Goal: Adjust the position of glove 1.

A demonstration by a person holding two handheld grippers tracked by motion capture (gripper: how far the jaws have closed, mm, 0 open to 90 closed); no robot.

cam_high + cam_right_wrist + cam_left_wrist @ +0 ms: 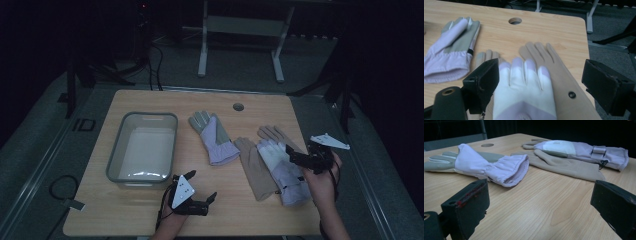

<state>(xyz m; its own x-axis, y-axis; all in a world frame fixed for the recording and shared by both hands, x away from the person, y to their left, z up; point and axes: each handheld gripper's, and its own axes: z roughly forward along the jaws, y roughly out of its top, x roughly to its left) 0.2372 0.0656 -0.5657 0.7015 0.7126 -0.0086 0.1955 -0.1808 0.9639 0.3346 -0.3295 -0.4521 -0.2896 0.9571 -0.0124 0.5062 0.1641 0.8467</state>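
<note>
Oddly, no readable writing shows on any glove or on the grey bin [115, 159] at the table's [260, 102] left side. Jaws spread wide, the right gripper [300, 159] hovers over the white-and-lilac glove [282, 167], which lies across two tan gloves [252, 167] near the right edge. Low near the front edge, the left gripper [202, 202] also gapes, holding nothing, facing another lilac glove [491, 167] that lies mid-table.

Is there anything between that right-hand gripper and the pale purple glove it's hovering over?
Nothing visible. The right gripper hangs with its jaws open directly above the lavender glove, which lies on top of two tan gloves; no other object sits in the gap.
</note>
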